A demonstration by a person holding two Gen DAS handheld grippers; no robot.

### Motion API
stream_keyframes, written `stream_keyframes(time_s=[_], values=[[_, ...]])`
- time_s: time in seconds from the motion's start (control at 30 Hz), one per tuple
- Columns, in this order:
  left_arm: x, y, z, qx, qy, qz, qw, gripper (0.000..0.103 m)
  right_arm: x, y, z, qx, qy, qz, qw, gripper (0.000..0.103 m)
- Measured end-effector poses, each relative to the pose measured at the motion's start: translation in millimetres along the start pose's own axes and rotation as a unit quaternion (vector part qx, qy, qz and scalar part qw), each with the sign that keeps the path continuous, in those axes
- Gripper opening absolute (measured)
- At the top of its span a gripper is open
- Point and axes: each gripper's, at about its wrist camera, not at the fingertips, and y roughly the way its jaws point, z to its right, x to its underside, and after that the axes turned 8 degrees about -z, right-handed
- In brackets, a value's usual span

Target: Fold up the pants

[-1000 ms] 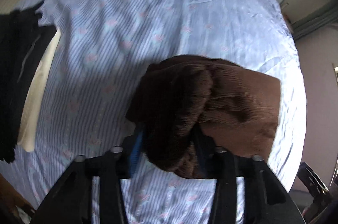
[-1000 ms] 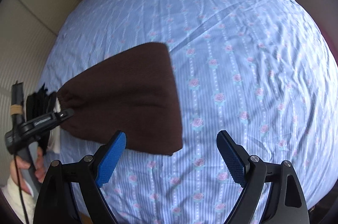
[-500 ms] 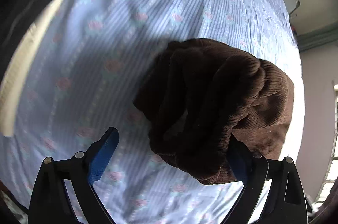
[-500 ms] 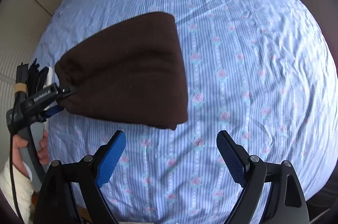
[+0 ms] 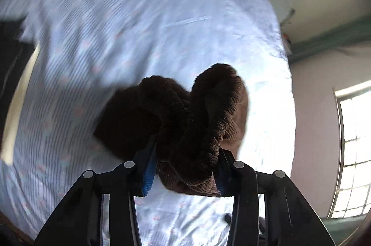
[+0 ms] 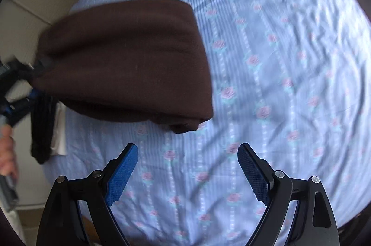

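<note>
The brown corduroy pants (image 5: pixel 185 125) are folded into a thick bundle. My left gripper (image 5: pixel 185 167) is shut on the bundle's bunched edge and holds it above the bed. In the right wrist view the pants (image 6: pixel 129 60) hang as a flat brown panel over the sheet, held at the far left by the left gripper (image 6: pixel 34 69). My right gripper (image 6: pixel 187 167) is open and empty, below the pants' lower edge and apart from it.
The bed carries a light blue striped sheet with pink roses (image 6: pixel 278 83). A black garment (image 6: pixel 43 130) and a white one lie at the bed's left edge. A wall and window (image 5: pixel 352 153) stand to the right in the left wrist view.
My left gripper opened half a second ago and is now shut on the pants again. The bundle has lifted and swung closer to the right gripper.
</note>
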Motion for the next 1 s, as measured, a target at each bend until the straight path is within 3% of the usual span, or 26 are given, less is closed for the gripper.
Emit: stream_keyframes(time_s=[0.13, 0.23, 0.33, 0.37, 0.47, 0.57, 0.7, 0.87, 1.0], values=[[-19, -12, 45, 0.025, 0.039, 0.004, 0.9989, 0.040, -13, 18, -5, -0.009, 0.018, -0.002, 1.000, 0.089], [-37, -18, 61, 0.047, 0.043, 0.007, 0.9979, 0.039, -25, 27, -18, 0.035, -0.001, 0.013, 0.999, 0.089], [-44, -22, 69, 0.035, 0.063, 0.016, 0.9973, 0.039, -38, 27, -26, 0.079, -0.008, 0.034, 0.996, 0.082], [-44, -22, 66, 0.036, 0.065, 0.016, 0.9971, 0.039, -41, 22, -23, 0.089, 0.008, 0.046, 0.995, 0.077], [-43, -18, 43, 0.024, 0.051, 0.013, 0.9984, 0.038, -42, 4, 0, 0.104, 0.063, 0.078, 0.990, 0.075], [-40, 7, 1, -0.001, 0.010, -0.008, 0.9999, 0.038, -41, -1, 14, 0.111, 0.081, 0.077, 0.988, 0.074], [-22, 40, -55, -0.015, -0.057, -0.040, 0.9975, 0.038, -38, 8, 2, 0.156, 0.049, 0.064, 0.985, 0.074], [-11, 52, -83, -0.032, -0.048, -0.059, 0.9966, 0.039, -38, 16, -11, 0.186, 0.001, 0.043, 0.982, 0.074], [-11, 57, -89, -0.053, -0.027, -0.062, 0.9963, 0.042, -36, 16, -19, 0.164, -0.005, 0.018, 0.986, 0.074]])
